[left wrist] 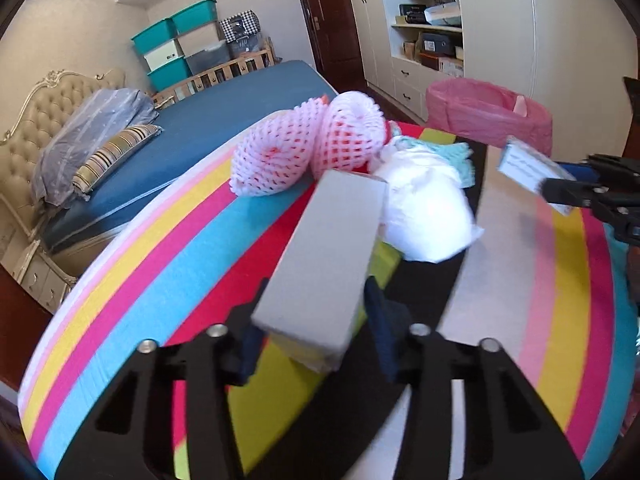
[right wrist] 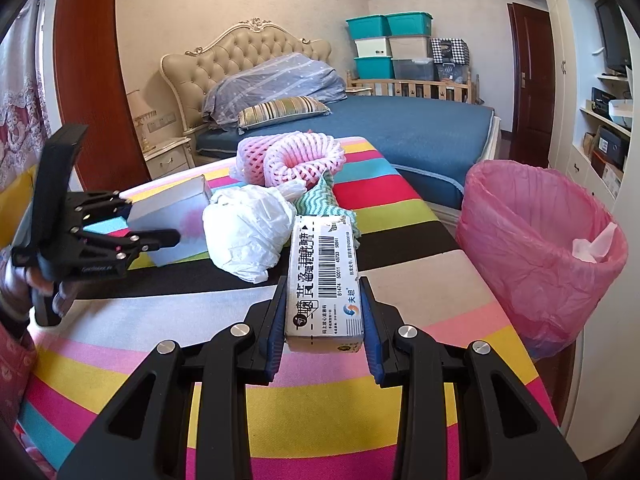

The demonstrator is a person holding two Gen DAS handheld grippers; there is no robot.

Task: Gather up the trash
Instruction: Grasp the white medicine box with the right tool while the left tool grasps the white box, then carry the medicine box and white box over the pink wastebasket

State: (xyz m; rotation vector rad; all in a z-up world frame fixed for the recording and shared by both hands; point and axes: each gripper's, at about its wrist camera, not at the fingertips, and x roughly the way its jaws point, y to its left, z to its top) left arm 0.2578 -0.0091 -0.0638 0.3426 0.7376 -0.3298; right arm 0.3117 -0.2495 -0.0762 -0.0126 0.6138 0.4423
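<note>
My left gripper (left wrist: 316,312) is shut on a plain grey-white box (left wrist: 324,256), held above the striped table; both also show in the right wrist view, the gripper (right wrist: 132,216) and the box (right wrist: 172,216). My right gripper (right wrist: 323,312) is shut on a small barcode-printed box (right wrist: 323,276); it also shows at the right of the left wrist view (left wrist: 524,170). On the table lie a crumpled white plastic bag (right wrist: 248,232), pink foam fruit nets (right wrist: 296,156) and a green cloth (right wrist: 320,200). A bin with a pink liner (right wrist: 536,256) stands to the right of the table.
The striped table (right wrist: 400,280) ends close to the bin. A blue bed (right wrist: 412,128) lies behind it. White wardrobes and shelves (left wrist: 432,40) stand beyond the bin. A tissue (right wrist: 592,244) lies inside the bin.
</note>
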